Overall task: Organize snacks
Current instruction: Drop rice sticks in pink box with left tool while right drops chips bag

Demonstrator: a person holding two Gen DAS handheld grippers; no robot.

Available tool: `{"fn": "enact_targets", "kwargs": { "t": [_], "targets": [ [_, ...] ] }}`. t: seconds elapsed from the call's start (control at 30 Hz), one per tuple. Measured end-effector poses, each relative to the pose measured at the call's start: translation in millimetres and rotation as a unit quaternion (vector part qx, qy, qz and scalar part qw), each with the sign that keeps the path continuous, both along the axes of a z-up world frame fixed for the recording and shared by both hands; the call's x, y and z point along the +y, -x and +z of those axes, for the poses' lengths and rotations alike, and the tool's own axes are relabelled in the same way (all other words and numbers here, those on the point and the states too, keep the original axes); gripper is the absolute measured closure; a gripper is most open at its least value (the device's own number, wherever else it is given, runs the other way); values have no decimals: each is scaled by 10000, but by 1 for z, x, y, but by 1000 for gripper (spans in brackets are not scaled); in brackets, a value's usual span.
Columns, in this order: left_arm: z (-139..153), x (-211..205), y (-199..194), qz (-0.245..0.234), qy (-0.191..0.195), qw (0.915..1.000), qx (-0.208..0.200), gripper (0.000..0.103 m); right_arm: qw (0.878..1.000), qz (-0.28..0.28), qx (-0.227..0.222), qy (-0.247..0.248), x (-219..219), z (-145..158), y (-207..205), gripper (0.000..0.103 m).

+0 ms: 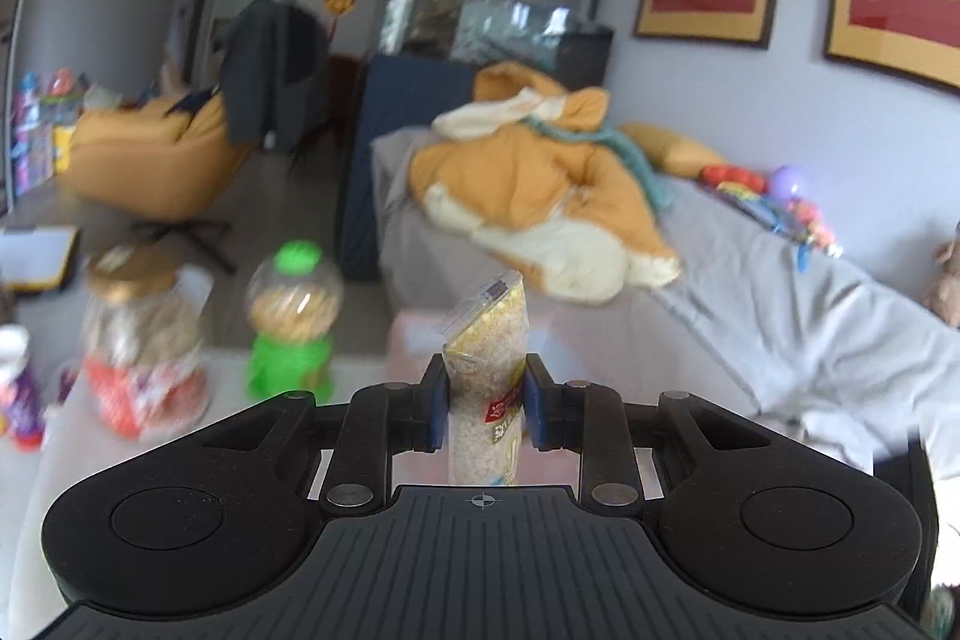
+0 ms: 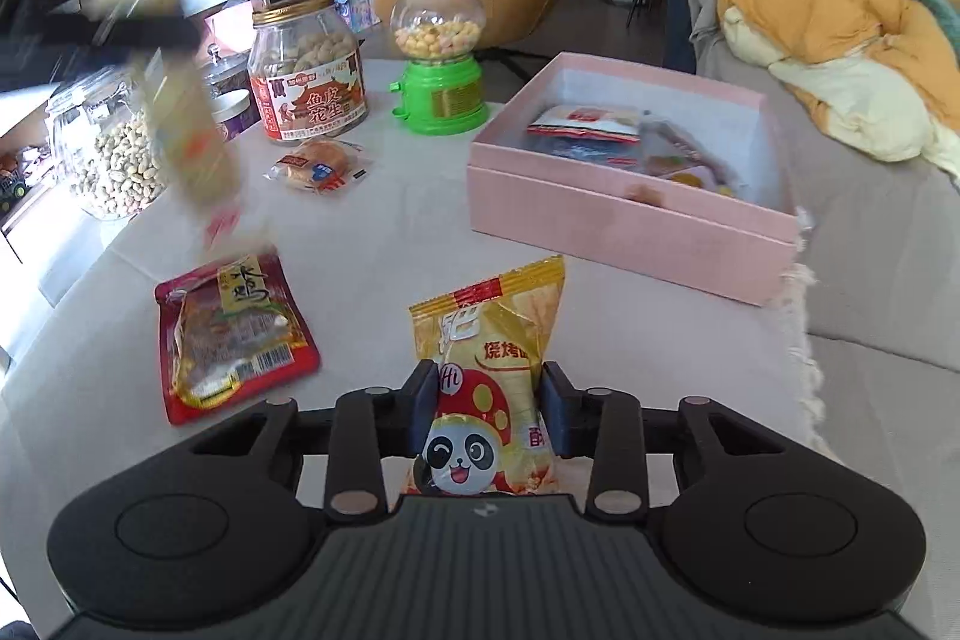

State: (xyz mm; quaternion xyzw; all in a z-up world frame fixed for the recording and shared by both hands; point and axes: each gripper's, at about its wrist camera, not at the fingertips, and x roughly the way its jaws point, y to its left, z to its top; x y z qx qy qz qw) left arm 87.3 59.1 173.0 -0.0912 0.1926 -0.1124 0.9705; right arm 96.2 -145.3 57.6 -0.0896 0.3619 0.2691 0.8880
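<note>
My left gripper [image 1: 486, 409] is shut on a narrow clear packet of pale grains [image 1: 489, 340], held upright in the air; it also shows blurred at the left of the right wrist view [image 2: 192, 148]. My right gripper [image 2: 489, 415] is shut on a yellow panda snack bag [image 2: 489, 340], held just above the table. A pink box [image 2: 630, 220] with several snack packets inside stands ahead and to the right. A red snack packet [image 2: 231, 334] and a small cake packet [image 2: 318, 166] lie on the tablecloth.
A peanut jar with a red label [image 2: 309, 76], a green candy dispenser [image 2: 438, 58] and a glass jar of nuts [image 2: 114, 160] stand at the table's far left. A grey sofa [image 2: 870, 250] with an orange blanket borders the table on the right.
</note>
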Motion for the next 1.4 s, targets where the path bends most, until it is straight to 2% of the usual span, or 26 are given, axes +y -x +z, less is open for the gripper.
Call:
{"fn": "enact_targets", "kwargs": {
  "t": [0.07, 0.13, 0.17, 0.23, 0.33, 0.4, 0.43, 0.5, 0.6, 0.77, 0.87, 0.9, 0.93, 1.0, 1.03, 1.07, 1.13, 1.23, 1.4],
  "targets": [
    [18, -11, -28, -163, 342, 9992, -162, 73, 9999, 12, -137, 1, -9, 3, 5, 70],
    [31, -18, -57, -226, 720, 9966, -326, 73, 9998, 5, -221, -30, -17, 7, 6, 79],
    [35, -22, -71, -230, 834, 9954, -416, 73, 9997, -9, -241, -62, -21, 9, 4, 79],
    [36, -27, -99, -92, 869, 9951, -470, 73, 9995, -93, -272, -119, -28, 12, 1, 79],
    [19, -23, -119, 145, 928, 9954, -204, 72, 9994, -207, -201, -213, -39, 11, -6, 79],
    [1, -17, -115, 172, 835, 9963, -113, 72, 9992, -218, -65, -313, -47, 5, -8, 74],
    [-10, -13, -108, 244, 742, 9969, -29, 72, 9992, -227, 9, -329, -49, 1, -8, 58],
    [-32, -6, -93, 287, 641, 9973, 233, 72, 9988, -299, 161, -344, -50, -10, -11, 32],
    [-68, -4, -61, 379, 133, 9970, 655, 72, 9983, -320, 382, -311, -44, -24, -13, 32],
    [-108, -12, -14, 518, -639, 9898, 1164, 72, 9950, -301, 925, -209, -22, -41, -23, 28],
    [-115, -14, 4, 491, -782, 9878, 1258, 72, 9966, -334, 695, 283, 0, -43, -21, 25],
    [-116, -12, 7, 460, -740, 9879, 1284, 72, 9965, -308, 600, 491, 7, -44, -19, 26],
    [-116, -11, 12, 429, -667, 9882, 1311, 72, 9965, -228, 499, 636, 13, -44, -15, 33],
    [-117, -8, 18, 390, -645, 9883, 1327, 72, 9946, 41, 302, 988, 22, -37, -4, 40],
    [-117, -7, 23, 361, -650, 9885, 1317, 72, 9937, 131, 254, 1080, 24, -33, 0, 49],
    [-117, -6, 25, 328, -614, 9890, 1307, 72, 9937, 164, 259, 1079, 24, -26, 3, 51],
    [-116, -3, 26, 223, -351, 9909, 1280, 72, 9948, 110, 308, 962, 20, -9, 2, 53],
    [-118, 16, 33, 210, 201, 9917, 1256, 72, 9967, -235, 128, 773, 13, 32, -13, 54],
    [-119, 57, 44, 641, 677, 9893, 1123, 72, 9943, -997, -380, 78, 9, 114, -76, 54]
  ]
}}
